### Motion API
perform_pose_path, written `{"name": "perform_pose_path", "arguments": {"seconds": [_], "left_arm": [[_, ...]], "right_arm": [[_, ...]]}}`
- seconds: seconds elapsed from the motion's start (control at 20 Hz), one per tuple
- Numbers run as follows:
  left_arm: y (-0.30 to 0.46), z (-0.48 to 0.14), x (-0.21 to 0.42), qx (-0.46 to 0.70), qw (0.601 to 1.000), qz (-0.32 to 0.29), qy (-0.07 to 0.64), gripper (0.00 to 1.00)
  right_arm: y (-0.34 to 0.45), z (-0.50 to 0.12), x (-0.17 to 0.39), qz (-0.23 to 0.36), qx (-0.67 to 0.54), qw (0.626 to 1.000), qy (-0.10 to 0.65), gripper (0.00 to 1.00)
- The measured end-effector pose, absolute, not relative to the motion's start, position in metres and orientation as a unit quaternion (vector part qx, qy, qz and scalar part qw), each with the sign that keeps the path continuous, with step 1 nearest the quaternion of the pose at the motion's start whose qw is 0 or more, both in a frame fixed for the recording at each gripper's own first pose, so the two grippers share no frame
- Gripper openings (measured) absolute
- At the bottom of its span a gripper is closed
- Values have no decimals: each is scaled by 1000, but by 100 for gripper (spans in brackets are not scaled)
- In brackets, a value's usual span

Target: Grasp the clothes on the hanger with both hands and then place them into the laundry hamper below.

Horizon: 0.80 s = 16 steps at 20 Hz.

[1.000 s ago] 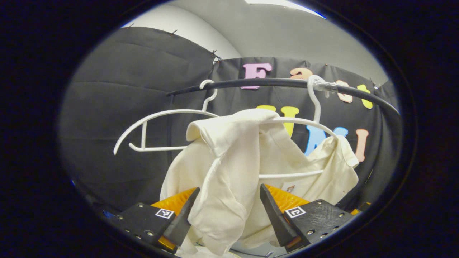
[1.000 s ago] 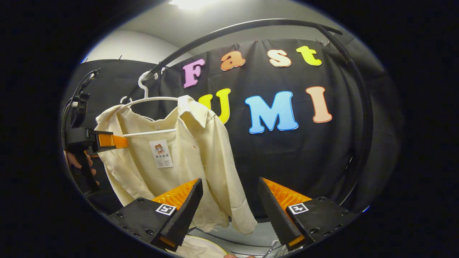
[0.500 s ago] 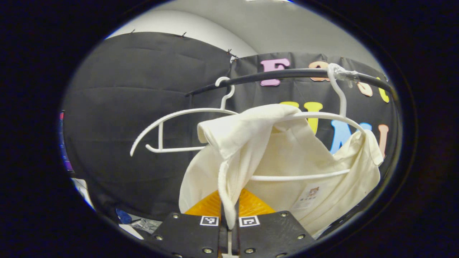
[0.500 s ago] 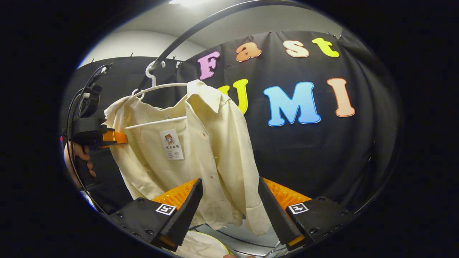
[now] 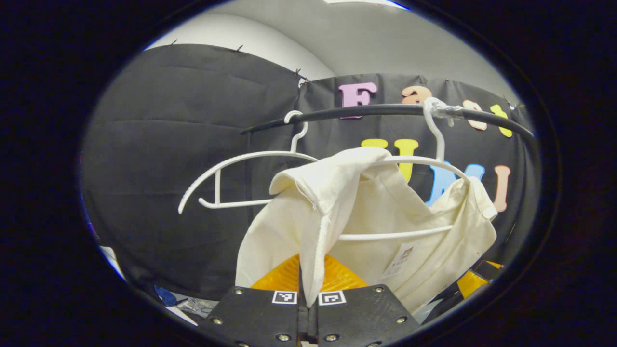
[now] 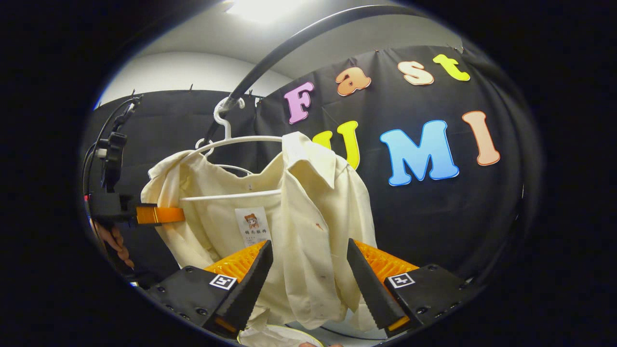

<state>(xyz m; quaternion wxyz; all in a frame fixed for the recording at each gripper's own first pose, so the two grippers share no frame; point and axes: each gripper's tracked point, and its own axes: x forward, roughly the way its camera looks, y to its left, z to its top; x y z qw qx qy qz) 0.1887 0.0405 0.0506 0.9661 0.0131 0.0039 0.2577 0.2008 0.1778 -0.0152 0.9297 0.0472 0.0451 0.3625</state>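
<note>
Left gripper (image 5: 308, 301) clamped on cream cotton shirt (image 6: 299, 231); right gripper (image 6: 308, 284) apart, straddling shirt front. Still on white plastic hanger (image 6: 241, 144); hamper step pending.

A curved black rail (image 5: 385, 110) is seen across the top of the left gripper view, with a bare white hanger (image 5: 231, 168) hooked on it at the left. Black cloth (image 5: 183, 144) is pinned behind; a ceiling light (image 6: 260, 7) is seen above.
</note>
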Motion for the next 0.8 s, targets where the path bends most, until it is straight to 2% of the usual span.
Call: {"name": "perform_pose_path", "arguments": {"seconds": [0.35,0.55,0.8], "left_arm": [[37,51,185,14,979,201,10,0],[38,49,188,10,984,175,13,0],[40,49,187,10,988,152,13,1]], "right_arm": [[219,-12,219,301,21,953,31,98],[231,-9,241,250,8,968,13,98],[235,-7,256,216,-8,976,-1,98]]}}
